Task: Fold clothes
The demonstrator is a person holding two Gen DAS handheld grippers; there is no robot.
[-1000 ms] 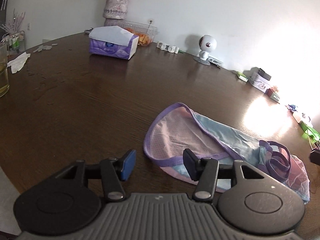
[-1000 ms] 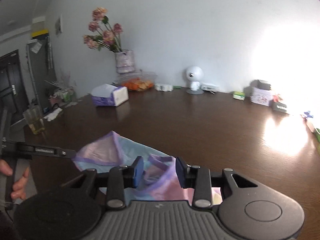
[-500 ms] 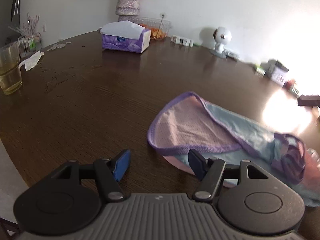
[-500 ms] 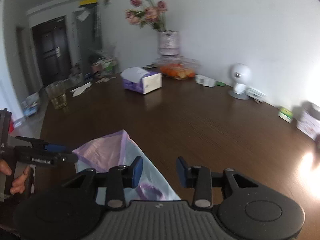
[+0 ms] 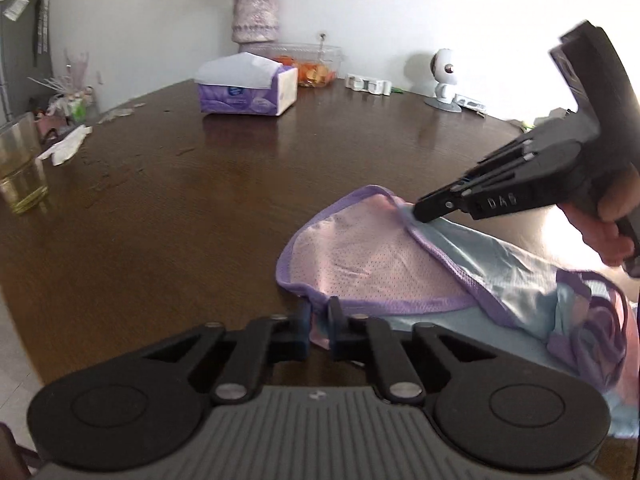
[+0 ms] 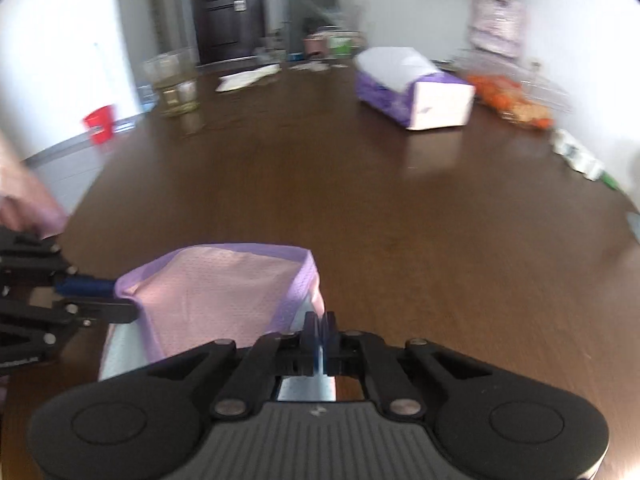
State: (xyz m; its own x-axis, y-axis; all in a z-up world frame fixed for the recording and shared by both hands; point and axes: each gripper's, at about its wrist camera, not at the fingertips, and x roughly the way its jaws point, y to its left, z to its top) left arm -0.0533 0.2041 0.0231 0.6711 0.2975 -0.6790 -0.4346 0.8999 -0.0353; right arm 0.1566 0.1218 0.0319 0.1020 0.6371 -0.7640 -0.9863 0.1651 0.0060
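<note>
A pink and light blue garment [image 5: 372,256] with purple trim lies on the dark wooden table [image 5: 180,208]. My left gripper [image 5: 319,320] is shut on the garment's near hem, with pink cloth pinched between its pads. In the left wrist view, my right gripper [image 5: 418,212] comes in from the right and is shut on the purple trim at the garment's far corner. In the right wrist view the right gripper [image 6: 320,326] pinches the trim of the garment [image 6: 216,292], and the left gripper [image 6: 118,300] grips the opposite corner at the left.
A purple tissue box [image 5: 248,88], a vase [image 5: 256,16], a clear food container [image 5: 312,64] and a small white camera [image 5: 444,80] stand at the back. A glass of yellowish liquid [image 5: 20,168] sits at the left near the table edge. A hand [image 5: 608,220] holds the right gripper.
Both grippers went from open to shut on the garment. The right gripper swung left across the garment to its far corner. The left gripper edged up to the near hem.
</note>
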